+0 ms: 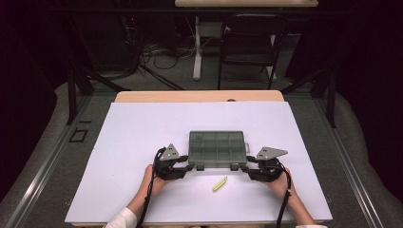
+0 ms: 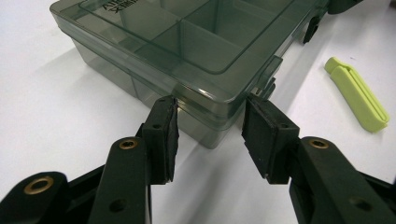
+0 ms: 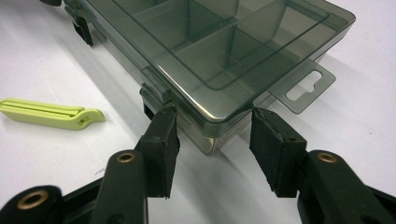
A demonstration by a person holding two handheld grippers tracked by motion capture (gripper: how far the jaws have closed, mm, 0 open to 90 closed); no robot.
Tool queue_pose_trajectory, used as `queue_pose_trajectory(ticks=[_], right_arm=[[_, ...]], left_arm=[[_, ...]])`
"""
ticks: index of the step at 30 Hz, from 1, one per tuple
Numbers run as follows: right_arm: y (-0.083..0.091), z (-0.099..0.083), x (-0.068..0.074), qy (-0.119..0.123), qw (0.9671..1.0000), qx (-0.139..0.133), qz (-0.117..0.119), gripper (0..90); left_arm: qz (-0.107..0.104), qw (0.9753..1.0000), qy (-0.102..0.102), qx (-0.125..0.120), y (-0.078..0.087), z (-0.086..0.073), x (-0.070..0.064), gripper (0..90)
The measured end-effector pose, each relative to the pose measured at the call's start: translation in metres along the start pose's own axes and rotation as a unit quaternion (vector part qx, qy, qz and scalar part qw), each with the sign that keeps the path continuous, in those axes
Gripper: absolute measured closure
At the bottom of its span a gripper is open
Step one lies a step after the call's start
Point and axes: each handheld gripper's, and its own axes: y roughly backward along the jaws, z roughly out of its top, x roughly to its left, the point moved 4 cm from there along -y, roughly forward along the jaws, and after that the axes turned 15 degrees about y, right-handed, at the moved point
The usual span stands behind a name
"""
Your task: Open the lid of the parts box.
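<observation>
Nearest of all, the left gripper and the right gripper each stand with jaws wide and nothing between the pads, each straddling a near corner of the smoky-grey translucent plastic compartment box, which lies flat and closed on the white table cover, a little nearer the person than the middle; whether any pad already touches the plastic I cannot tell. The work in hand looks like taking hold of the box at both front corners, perhaps to steady it or free its lid. To do it well, I judge each gripper should bite squarely on the corner wall rather than the thin lid lip, close evenly on both sides so the box does not skew, and stay clear of the two dark latches on the front edge. Just nearer than the box, between the grippers, lies a lime-green flat plastic lever tool, apart from everything. Counting up: two grippers, one box, two latches, one green tool; beyond the table, one dark chair
</observation>
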Motion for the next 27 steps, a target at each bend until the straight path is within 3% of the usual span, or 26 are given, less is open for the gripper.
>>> queue_pose_trajectory(ticks=[11, 16, 20, 24, 27], right_arm=[[0.0001, 0.0002, -0.0005, -0.007, 1.0, -0.001, 0.003, 51.6], [0.0001, -0.0002, -0.0012, -0.016, 0.9998, -0.006, 0.006, 52.0], [0.0001, 0.0002, -0.0002, -0.012, 0.9999, -0.002, 0.001, 51.8], [0.0002, 0.0007, 0.0005, -0.005, 1.0, 0.003, -0.001, 51.8], [0.0001, 0.0016, 0.0017, 0.003, 0.9999, 0.007, -0.007, 51.7]], left_arm=[[-0.019, 0.9994, 0.029, 0.003, 0.001, 0.001, 0.0028, 55.0], [-0.016, 0.9996, 0.025, 0.004, 0.0011, 0.0009, 0.0024, 55.0], [0.019, 0.9997, -0.014, 0.007, -0.0003, 0.0006, -0.0035, 55.5], [0.018, 0.9998, -0.01, 0.007, -0.0001, 0.0007, -0.0031, 55.9], [0.007, 0.9999, 0.011, 0.009, 0.0006, 0.0016, -0.0008, 56.3]])
